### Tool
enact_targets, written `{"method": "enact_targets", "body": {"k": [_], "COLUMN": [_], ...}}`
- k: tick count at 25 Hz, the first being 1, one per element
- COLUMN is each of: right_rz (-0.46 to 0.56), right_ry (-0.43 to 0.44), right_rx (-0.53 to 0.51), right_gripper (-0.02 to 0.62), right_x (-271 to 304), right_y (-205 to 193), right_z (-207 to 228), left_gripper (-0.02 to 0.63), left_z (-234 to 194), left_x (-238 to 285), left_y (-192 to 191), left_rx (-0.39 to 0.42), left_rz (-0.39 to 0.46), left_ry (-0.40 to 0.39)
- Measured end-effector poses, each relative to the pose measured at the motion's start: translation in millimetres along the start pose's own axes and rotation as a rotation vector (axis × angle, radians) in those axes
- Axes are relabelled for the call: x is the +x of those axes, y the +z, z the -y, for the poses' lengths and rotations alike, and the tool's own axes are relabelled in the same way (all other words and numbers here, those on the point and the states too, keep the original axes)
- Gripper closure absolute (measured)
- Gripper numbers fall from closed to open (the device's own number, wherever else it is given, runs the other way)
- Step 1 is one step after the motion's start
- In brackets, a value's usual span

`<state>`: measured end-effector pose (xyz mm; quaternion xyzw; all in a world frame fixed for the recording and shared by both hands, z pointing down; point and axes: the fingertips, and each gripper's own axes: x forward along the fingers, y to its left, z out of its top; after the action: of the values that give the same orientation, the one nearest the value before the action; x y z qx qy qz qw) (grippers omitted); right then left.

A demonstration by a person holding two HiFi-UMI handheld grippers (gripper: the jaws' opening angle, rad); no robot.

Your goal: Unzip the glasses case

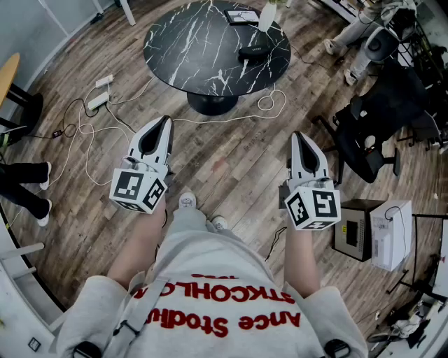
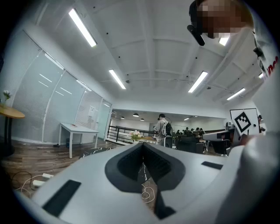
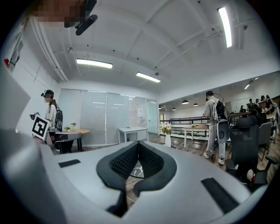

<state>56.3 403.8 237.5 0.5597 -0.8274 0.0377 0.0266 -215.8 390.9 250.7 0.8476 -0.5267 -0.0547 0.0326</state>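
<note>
The glasses case is a small black oval lying on the right part of a round black marble table across the room. I hold both grippers level in front of my body, well short of the table. The left gripper points toward the table's foot and its jaws are shut with nothing between them. The right gripper is level with it on the right, also shut and empty. In the left gripper view the left gripper shows closed pads; in the right gripper view the right gripper does too.
A white vase and a flat tablet-like item share the table. White cables and a power strip lie on the wood floor at left. A black office chair and boxes stand at right. Someone's legs are at the left edge.
</note>
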Motion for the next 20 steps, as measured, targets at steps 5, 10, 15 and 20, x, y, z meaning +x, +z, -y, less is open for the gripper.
{"method": "enact_targets", "body": {"k": [5, 10, 15, 20], "right_rz": [0.008, 0.027, 0.032, 0.019], "right_ry": [0.01, 0.045, 0.056, 0.044], "right_rx": [0.003, 0.001, 0.008, 0.001], "right_gripper": [0.58, 0.58, 0.578, 0.578], "right_x": [-26, -36, -28, -1], "right_y": [0, 4, 1, -4], "right_z": [11, 14, 20, 31], "left_gripper": [0.598, 0.598, 0.598, 0.598], "left_z": [32, 45, 47, 35], "left_x": [-8, -8, 4, 36], "left_y": [-4, 1, -1, -11], "left_rx": [0.013, 0.025, 0.037, 0.038], "left_rz": [-0.011, -0.009, -0.011, -0.017], "left_ry": [-0.002, 0.011, 0.01, 0.001]}}
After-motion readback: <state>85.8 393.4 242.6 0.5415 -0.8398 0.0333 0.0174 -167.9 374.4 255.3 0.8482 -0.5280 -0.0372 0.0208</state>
